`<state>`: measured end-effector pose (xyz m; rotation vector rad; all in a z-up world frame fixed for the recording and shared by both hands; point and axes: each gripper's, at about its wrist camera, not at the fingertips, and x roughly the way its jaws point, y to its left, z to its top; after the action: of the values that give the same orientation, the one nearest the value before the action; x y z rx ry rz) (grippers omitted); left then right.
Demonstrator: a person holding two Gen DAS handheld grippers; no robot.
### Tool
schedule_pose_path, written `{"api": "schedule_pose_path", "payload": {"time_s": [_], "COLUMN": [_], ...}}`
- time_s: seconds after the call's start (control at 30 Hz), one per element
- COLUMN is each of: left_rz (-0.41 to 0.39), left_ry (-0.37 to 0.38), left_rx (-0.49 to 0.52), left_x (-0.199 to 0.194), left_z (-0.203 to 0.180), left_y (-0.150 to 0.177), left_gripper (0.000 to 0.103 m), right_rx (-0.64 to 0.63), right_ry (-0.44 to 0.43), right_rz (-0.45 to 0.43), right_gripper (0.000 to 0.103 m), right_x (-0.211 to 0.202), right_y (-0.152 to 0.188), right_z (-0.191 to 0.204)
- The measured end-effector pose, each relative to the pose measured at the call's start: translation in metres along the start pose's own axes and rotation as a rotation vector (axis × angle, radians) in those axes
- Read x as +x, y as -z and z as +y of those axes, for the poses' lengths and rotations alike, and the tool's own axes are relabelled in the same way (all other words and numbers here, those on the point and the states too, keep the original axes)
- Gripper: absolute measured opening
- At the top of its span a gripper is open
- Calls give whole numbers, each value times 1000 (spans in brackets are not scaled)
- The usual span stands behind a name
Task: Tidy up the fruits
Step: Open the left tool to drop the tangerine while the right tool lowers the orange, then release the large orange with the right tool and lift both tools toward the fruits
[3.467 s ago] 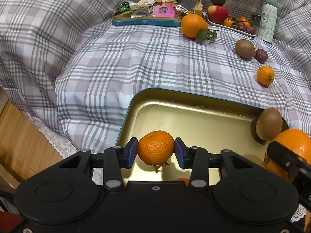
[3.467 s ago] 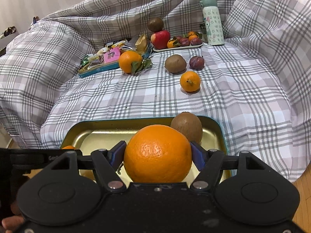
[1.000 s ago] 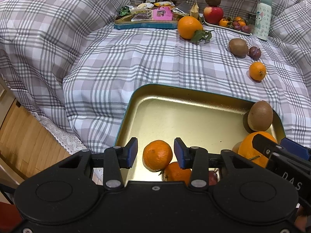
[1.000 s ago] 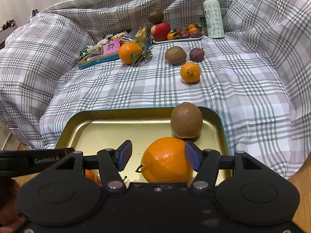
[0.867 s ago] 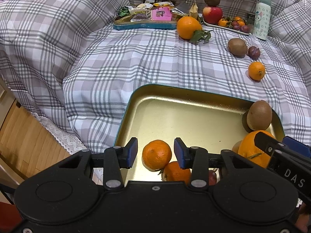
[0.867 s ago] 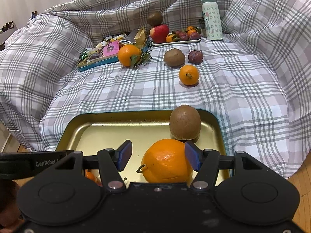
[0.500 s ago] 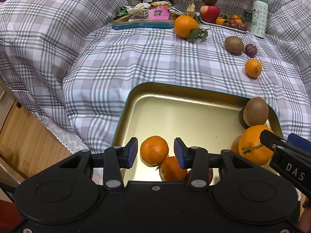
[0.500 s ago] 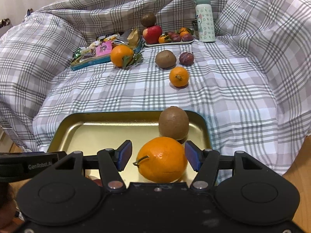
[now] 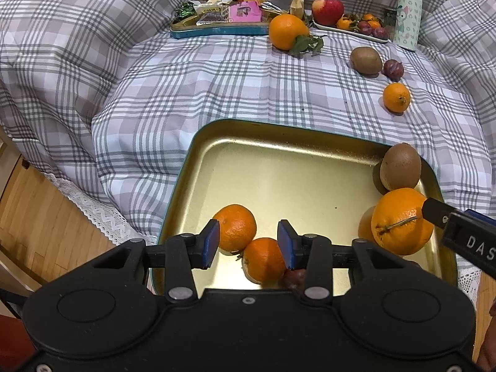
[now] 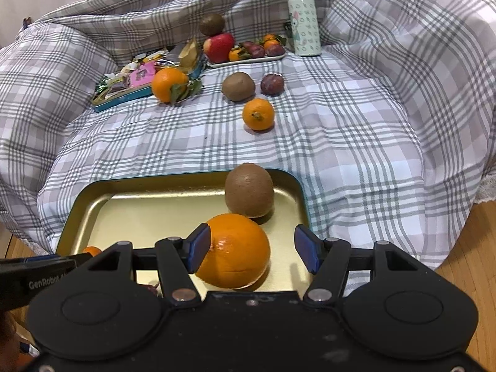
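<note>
A gold tray (image 9: 198, 142) with a teal rim lies on the checked cloth. In it are two mandarins (image 9: 237, 228) (image 9: 263, 259), a big orange (image 9: 400, 220), a kiwi (image 9: 400, 170) and a dark plum (image 9: 293, 277), mostly hidden. My left gripper (image 9: 248, 241) hovers open over the mandarins, its pads clear of them. My right gripper (image 10: 251, 248) is open over the big orange (image 10: 235, 251), which rests on the tray beside the left pad. The kiwi (image 10: 249, 190) stands just beyond it. One right finger shows in the left wrist view.
Loose on the cloth lie a leafy orange (image 9: 286, 31), a kiwi (image 9: 365, 60), a plum (image 9: 393, 69) and a mandarin (image 9: 396, 96). Behind them are a snack tin (image 9: 217, 29), a fruit plate (image 9: 350, 29) and a bottle (image 9: 407, 15). Wooden floor lies beyond the cloth's edges.
Both grippers held fruit in the earliest frames; the mandarin and the big orange now lie released in the tray. Over the last second both grippers have drawn back slightly, jaws unchanged.
</note>
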<state>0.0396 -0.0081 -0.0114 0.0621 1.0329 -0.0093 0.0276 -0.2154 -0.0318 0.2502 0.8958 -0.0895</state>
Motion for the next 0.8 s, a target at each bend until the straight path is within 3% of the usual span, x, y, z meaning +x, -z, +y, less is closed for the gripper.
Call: {"api": "schedule_pose_path", "payload": {"time_s": [0.8], "left_rz": [23], "left_ry": [18], "left_rx": [46], "left_x": [8], "left_z": [-17], "left_y": [-26], "left_gripper": [49], "right_rx": [103], "right_ry": [13], "right_rz": [34], "right_gripper": [64], "right_x": [12], "right_y": [-20], "right_z": [-19]}}
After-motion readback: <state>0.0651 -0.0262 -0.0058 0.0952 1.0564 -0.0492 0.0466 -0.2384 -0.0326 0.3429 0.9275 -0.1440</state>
